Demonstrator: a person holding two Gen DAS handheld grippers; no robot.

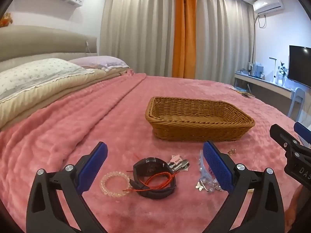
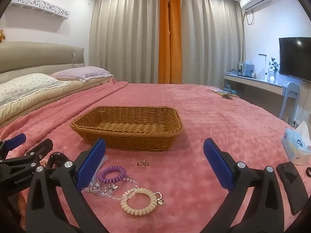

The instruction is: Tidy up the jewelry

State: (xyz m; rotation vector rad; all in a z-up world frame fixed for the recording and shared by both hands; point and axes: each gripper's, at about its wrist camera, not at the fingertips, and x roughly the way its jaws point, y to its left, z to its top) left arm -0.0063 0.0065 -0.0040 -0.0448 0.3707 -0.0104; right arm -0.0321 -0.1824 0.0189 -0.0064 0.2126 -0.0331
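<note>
A woven brown basket (image 1: 200,120) sits on the pink blanket, with nothing visible inside; it also shows in the right wrist view (image 2: 128,128). My left gripper (image 1: 155,151) is open above a black watch (image 1: 153,174) with a red cord, a clear coil bracelet (image 1: 114,183), silver clips (image 1: 179,164) and crystal pieces (image 1: 206,184). My right gripper (image 2: 154,147) is open above a purple coil bracelet (image 2: 111,173), a cream coil bracelet (image 2: 138,202), a crystal chain (image 2: 103,191) and a small ring (image 2: 142,163).
The pink blanket (image 2: 213,126) covers the bed. Pillows (image 1: 38,73) lie at the left. A tissue pack (image 2: 297,145) and a black phone (image 2: 291,186) lie at the right. A desk with a TV (image 2: 295,58) stands beyond.
</note>
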